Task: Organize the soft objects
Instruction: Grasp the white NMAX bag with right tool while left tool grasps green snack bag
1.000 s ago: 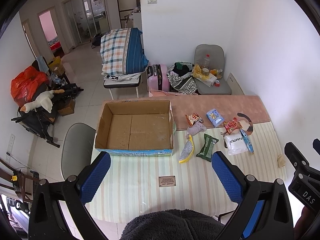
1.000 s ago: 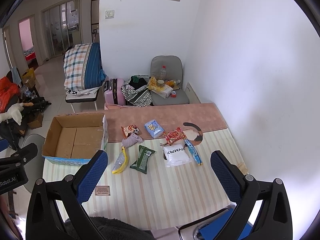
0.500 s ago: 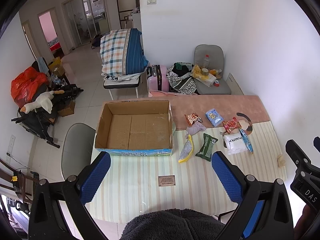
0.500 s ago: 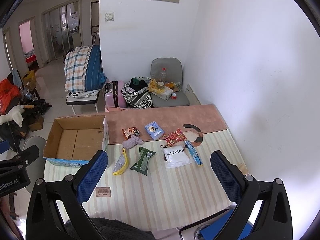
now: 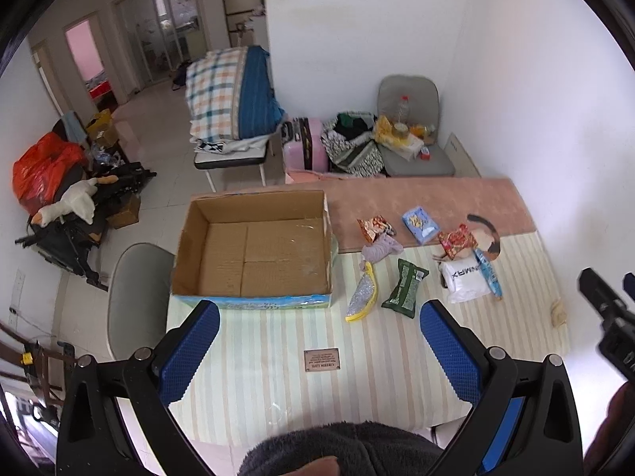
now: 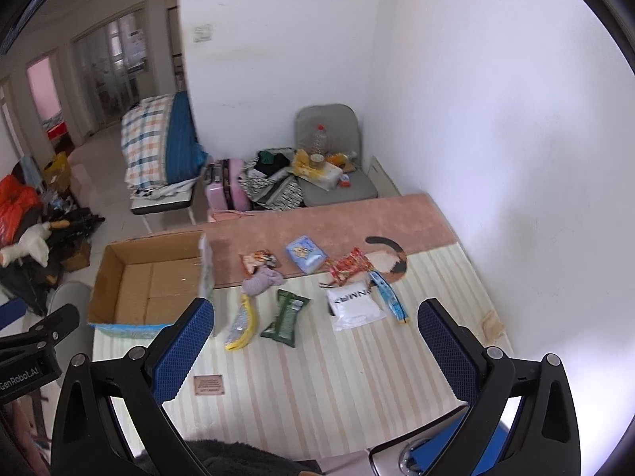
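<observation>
Packets lay scattered right of the empty cardboard box (image 5: 254, 250) on the striped table (image 5: 357, 380). Left gripper (image 5: 317, 351) and right gripper (image 6: 313, 347) both hung spread wide, holding nothing. Slick wrappers like the green packet (image 5: 405, 289) could slip out of a shallow pinch, or get shoved against neighbours.

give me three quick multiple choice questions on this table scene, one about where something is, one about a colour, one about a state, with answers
1. Where does the cardboard box sit relative to the snack packets?
A. to their left
B. to their right
C. on top of them

2. What colour is the packet beside the yellow one?
A. pink
B. green
C. orange

3. What state is the left gripper in?
A. shut on a packet
B. open, holding nothing
C. shut on the box

Answers: 1 A, packets lie right of the box. 2 B, its wrapper is dark green. 3 B, fingers spread with only table between.
</observation>
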The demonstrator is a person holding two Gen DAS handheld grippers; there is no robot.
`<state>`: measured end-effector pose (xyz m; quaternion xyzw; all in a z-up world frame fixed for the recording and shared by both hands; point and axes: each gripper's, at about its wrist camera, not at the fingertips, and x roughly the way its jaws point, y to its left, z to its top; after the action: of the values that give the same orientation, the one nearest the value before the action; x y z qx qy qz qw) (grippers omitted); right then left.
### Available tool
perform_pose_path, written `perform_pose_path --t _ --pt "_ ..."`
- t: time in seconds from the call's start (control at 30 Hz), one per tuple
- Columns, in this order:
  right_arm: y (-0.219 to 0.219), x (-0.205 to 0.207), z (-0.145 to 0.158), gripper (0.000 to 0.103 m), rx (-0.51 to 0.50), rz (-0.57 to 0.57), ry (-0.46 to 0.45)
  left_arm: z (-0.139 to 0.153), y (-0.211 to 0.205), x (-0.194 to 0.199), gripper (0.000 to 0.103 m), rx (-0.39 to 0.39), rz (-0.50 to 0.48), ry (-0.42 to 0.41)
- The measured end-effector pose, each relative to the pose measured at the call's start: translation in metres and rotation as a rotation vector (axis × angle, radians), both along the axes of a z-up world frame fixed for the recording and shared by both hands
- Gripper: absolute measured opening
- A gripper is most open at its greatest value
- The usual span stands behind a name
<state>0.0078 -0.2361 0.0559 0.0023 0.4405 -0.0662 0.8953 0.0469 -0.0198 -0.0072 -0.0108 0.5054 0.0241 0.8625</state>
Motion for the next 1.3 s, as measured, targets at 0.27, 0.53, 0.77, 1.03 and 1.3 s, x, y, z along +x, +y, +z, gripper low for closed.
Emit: perform_pose_path --t 0.27,0.53,0.77,1.03,1.3 --pt "-0.08 0.077 -0.096 0.103 0.052 -0.103 0.186 -0.107 -0.054 0.099 0.103 0.027 -0.104 0.215" --pt "-0.159 0.168 -0.248 0.103 0.147 -0.158 0.462 -0.23 -0.134 0.184 0.103 0.017 -0.22 0.435" --pt "-0.168 0.244 -0.363 0.103 0.146 -0.055 0.647 -0.331 -0.175 0.216 0.101 -0.038 -0.27 0.65" --pt "-0.146 0.275 -0.432 0.103 0.107 0.066 0.803 -0.404 -0.188 0.223 0.089 -0.028 -0.282 0.788" --pt "-0.125 0.29 -0.475 0.103 0.046 0.127 0.919 -0.428 -0.19 0.21 0.037 -0.01 -0.279 0.837"
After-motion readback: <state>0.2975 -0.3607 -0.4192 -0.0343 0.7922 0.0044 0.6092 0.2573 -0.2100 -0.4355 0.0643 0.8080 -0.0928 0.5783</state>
